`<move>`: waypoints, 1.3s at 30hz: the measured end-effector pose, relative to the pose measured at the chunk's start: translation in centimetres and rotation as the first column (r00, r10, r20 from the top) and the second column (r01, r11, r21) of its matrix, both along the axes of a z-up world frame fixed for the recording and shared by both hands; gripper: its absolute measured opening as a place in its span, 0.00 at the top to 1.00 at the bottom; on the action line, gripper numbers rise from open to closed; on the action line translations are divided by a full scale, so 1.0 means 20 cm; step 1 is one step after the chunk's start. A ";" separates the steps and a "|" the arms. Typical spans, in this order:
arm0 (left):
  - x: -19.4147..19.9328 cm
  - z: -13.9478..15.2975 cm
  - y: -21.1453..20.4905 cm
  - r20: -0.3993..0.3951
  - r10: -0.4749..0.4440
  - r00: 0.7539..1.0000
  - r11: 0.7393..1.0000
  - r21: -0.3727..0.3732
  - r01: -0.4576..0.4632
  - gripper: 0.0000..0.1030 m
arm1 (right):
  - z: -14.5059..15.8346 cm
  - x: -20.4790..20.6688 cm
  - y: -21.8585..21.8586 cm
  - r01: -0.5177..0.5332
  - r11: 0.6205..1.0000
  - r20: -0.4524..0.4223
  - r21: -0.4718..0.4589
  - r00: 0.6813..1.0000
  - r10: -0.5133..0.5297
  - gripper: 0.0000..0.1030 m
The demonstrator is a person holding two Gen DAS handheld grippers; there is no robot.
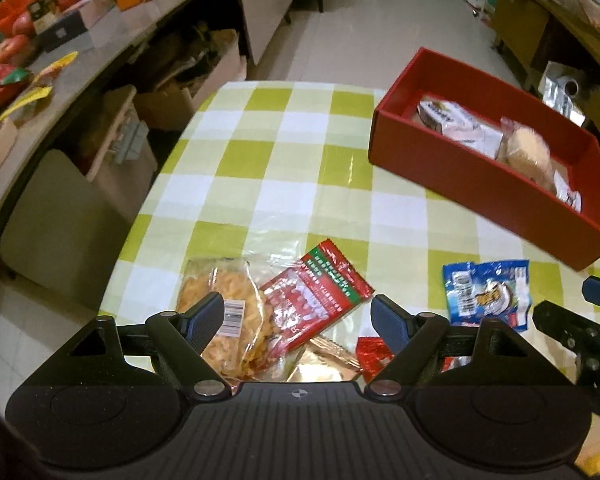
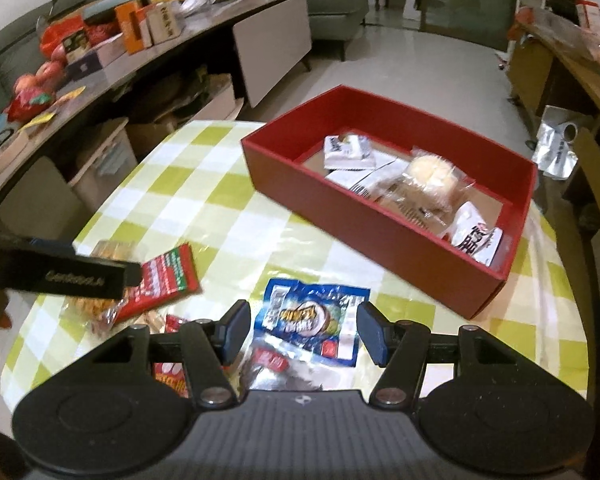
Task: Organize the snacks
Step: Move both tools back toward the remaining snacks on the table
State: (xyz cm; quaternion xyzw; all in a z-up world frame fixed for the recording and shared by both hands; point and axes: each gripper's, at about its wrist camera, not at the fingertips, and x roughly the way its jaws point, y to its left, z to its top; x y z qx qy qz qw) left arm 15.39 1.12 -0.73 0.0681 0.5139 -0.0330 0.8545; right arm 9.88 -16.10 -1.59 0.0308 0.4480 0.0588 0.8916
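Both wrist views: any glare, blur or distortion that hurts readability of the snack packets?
Left wrist view: fisheye bends the checked green-and-white tablecloth; glare streaks on its glossy surface; the red rectangular cardboard box is slightly soft. Right wrist view: the blue foil snack packet shows smeared print; the left hand-held gripper intrudes, blurred; dark vignette in the corners.

A checked cloth (image 1: 284, 168) covers the table. Left of it runs a long counter (image 2: 148, 62) loaded with cartons (image 2: 134, 28) and apples (image 2: 46, 72). Beneath sit cardboard boxes (image 1: 168, 100). A sofa (image 2: 340, 4) stands beyond.
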 end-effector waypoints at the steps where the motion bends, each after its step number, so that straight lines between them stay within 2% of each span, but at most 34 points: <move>1: 0.02 -0.02 0.00 -0.012 -0.014 1.000 1.000 -0.002 0.014 0.17 | -0.01 0.00 0.00 -0.001 1.000 -0.004 -0.001 1.000 0.001 0.35; 5: 0.09 -0.09 0.00 -0.042 -0.089 0.995 0.996 0.004 0.089 0.17 | -0.03 0.02 0.00 -0.004 1.000 -0.032 0.018 0.999 0.005 0.35; 10: 0.14 -0.20 -0.01 -0.076 -0.213 0.974 0.975 0.044 0.216 0.17 | -0.07 0.03 0.03 -0.027 0.999 -0.059 0.026 0.998 0.029 0.34; 13: 0.18 -0.24 0.00 -0.077 -0.251 0.965 0.965 0.056 0.256 0.13 | -0.10 0.04 0.05 -0.040 0.999 -0.076 0.026 0.996 0.042 0.34; 17: 0.23 -0.26 -0.01 -0.079 -0.308 0.948 0.950 0.022 0.311 0.06 | -0.15 0.06 0.07 -0.052 0.998 -0.110 0.031 0.992 0.055 0.34; 21: 0.24 -0.31 -0.06 -0.089 -0.341 0.936 0.936 0.056 0.347 0.07 | -0.18 0.07 0.07 -0.057 0.998 -0.137 0.020 0.989 0.060 0.34; 23: 0.23 -0.30 -0.06 -0.083 -0.364 0.928 0.924 0.091 0.371 0.11 | -0.18 0.07 0.07 -0.055 0.998 -0.135 0.019 0.989 0.057 0.34; 26: 0.23 -0.24 0.00 -0.085 -0.343 0.935 0.938 0.025 0.346 0.11 | -0.15 0.08 0.07 -0.053 0.998 -0.125 0.034 0.991 0.057 0.34; 29: 0.22 -0.18 0.09 -0.082 -0.282 0.956 0.958 -0.066 0.277 0.11 | -0.15 0.08 0.09 -0.063 0.997 -0.126 0.050 0.990 0.069 0.32; 33: 0.22 -0.15 0.19 -0.077 -0.143 0.987 0.988 -0.068 0.138 0.10 | -0.15 0.07 0.13 -0.094 0.994 -0.131 0.051 0.986 0.100 0.29; 39: 0.25 -0.23 0.22 -0.131 -0.008 0.991 1.000 -0.023 0.004 0.10 | -0.14 0.05 0.14 -0.110 0.992 -0.121 0.055 0.986 0.116 0.29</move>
